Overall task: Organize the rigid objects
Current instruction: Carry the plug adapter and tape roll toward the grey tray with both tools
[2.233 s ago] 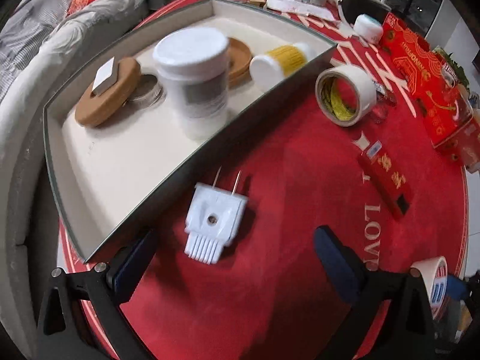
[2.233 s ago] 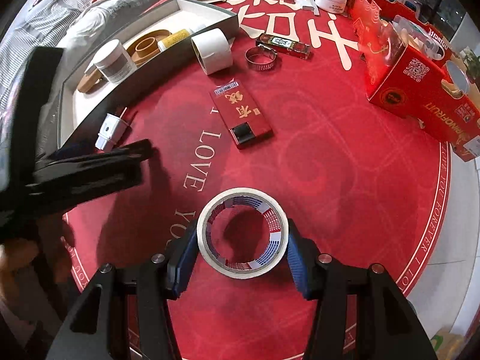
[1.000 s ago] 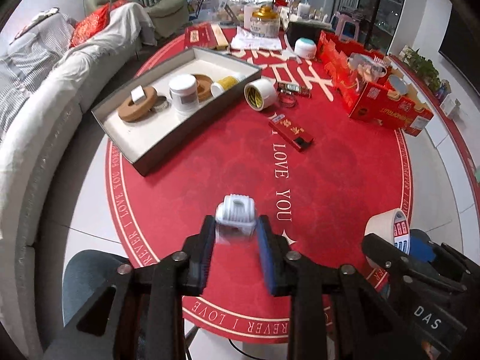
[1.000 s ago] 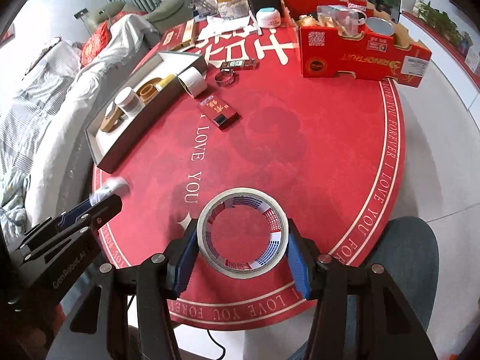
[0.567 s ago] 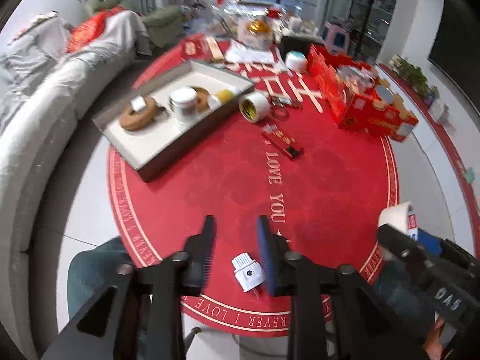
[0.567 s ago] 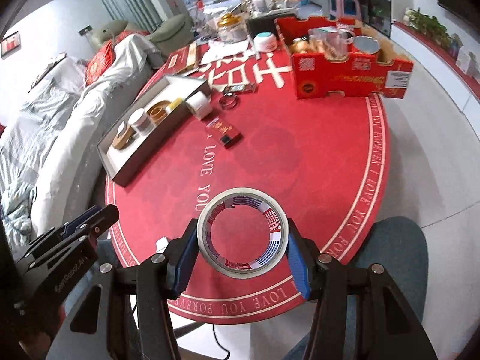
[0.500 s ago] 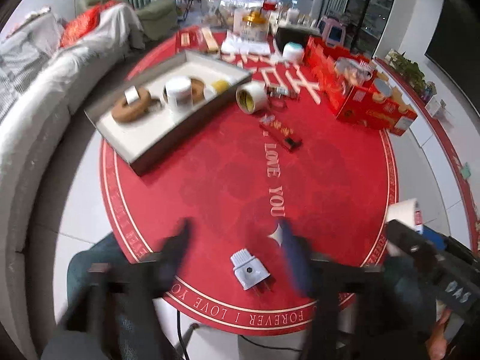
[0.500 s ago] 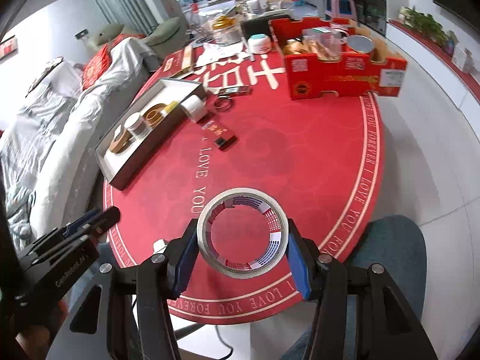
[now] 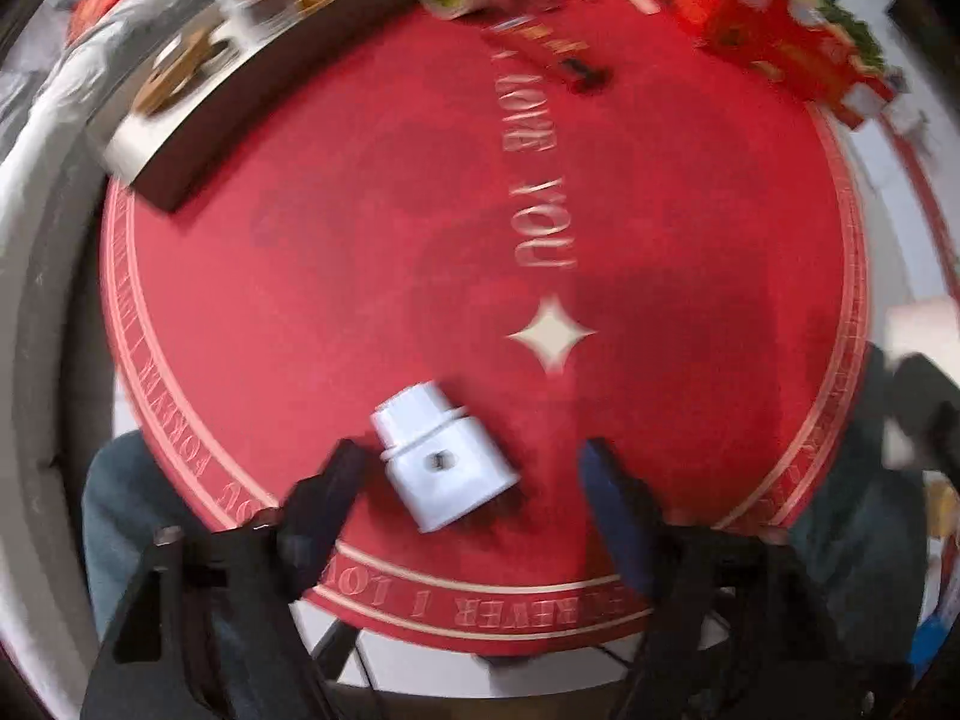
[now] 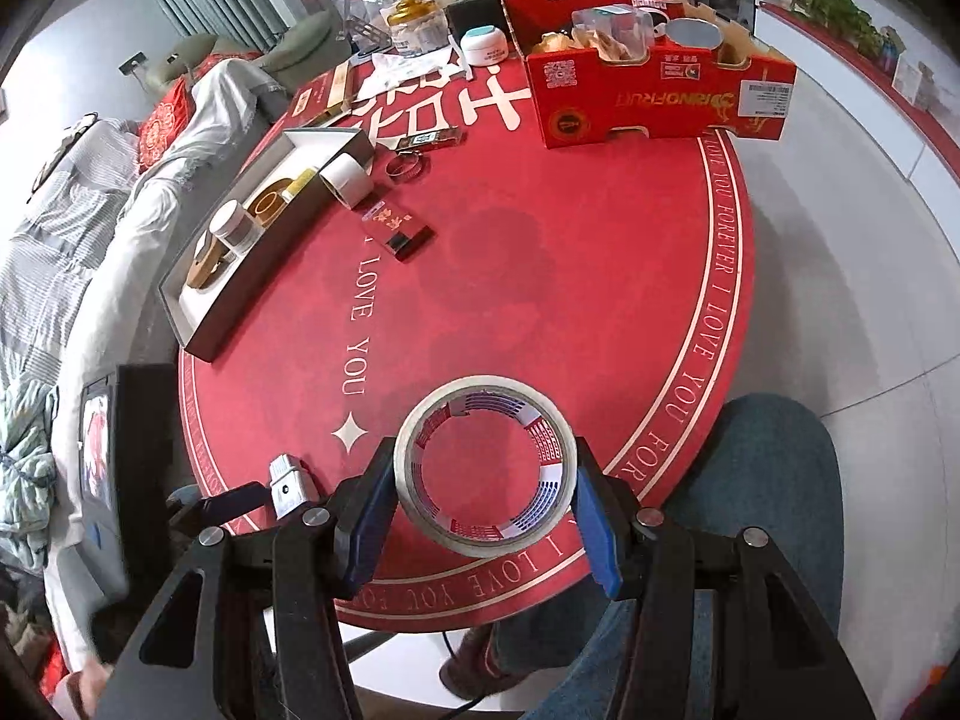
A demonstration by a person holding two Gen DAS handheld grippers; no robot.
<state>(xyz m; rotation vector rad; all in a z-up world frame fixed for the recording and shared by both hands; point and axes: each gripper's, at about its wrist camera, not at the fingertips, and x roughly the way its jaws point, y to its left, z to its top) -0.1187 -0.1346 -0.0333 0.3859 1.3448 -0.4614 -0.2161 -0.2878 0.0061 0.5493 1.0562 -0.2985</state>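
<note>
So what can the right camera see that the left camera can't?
Only the right wrist view shows the right gripper shut on the tape roll, plus the jars and sofa beyond the table. Only the left wrist view shows the left gripper open, its fingers either side of the white plug without touching it. Both show the plug, the grey tray, the red packet and the red fruit box.

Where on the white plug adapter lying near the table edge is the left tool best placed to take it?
Across the white plug adapter's wide flat-sided body, from above; it lies flat and skewed between the open left tool, so turn to match.
</note>
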